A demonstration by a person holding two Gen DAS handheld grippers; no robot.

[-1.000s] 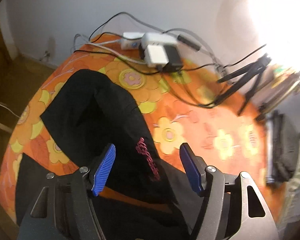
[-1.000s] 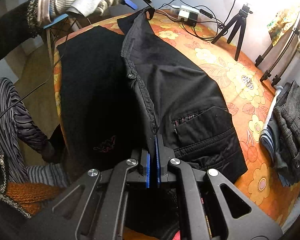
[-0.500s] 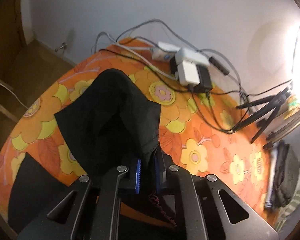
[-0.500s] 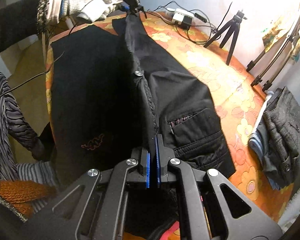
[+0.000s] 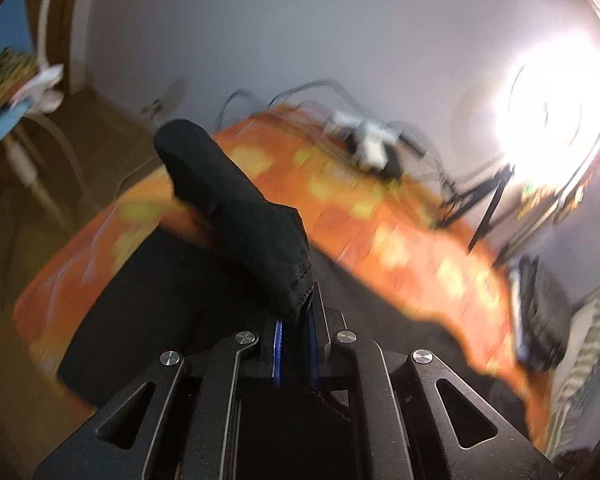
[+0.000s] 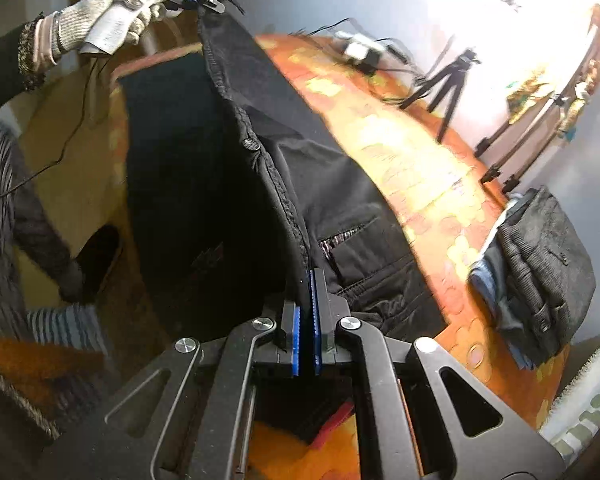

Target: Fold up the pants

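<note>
Black pants hang stretched by the waistband above the orange flowered table. My right gripper is shut on the near end of the waistband, beside a back pocket. At the top left of the right wrist view a gloved hand holds my left gripper, shut on the far end. In the blurred left wrist view the left gripper pinches a bunched black hem, and more black cloth lies below on the table.
Chargers with cables and a small tripod stand at the table's far side. Folded grey clothes lie at the right edge. A person's striped sleeve is on the left. A bright lamp glares at the right.
The left gripper went from open around the pants edge to shut on it, then swung away with it. The waistband rose and pulled taut. The right gripper kept its grip.
</note>
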